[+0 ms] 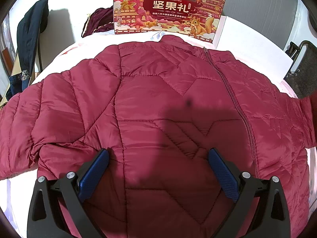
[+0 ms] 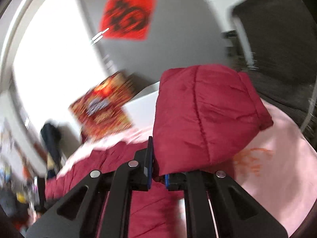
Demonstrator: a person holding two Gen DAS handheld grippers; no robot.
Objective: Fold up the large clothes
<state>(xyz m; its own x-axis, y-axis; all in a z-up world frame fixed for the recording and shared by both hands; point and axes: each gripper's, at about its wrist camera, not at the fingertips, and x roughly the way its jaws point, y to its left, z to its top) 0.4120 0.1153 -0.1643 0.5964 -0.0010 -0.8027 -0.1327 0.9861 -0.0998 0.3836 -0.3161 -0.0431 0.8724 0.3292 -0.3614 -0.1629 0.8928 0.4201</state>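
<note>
Left gripper (image 1: 158,154) jaws spread wide, right gripper (image 2: 158,175) jaws clamped

The jacket (image 1: 158,103) lies spread on the bed (image 1: 297,158); a gift box (image 1: 168,6) stands behind it at twelve o'clock, hanging clothes (image 1: 29,39) at ten.
</note>
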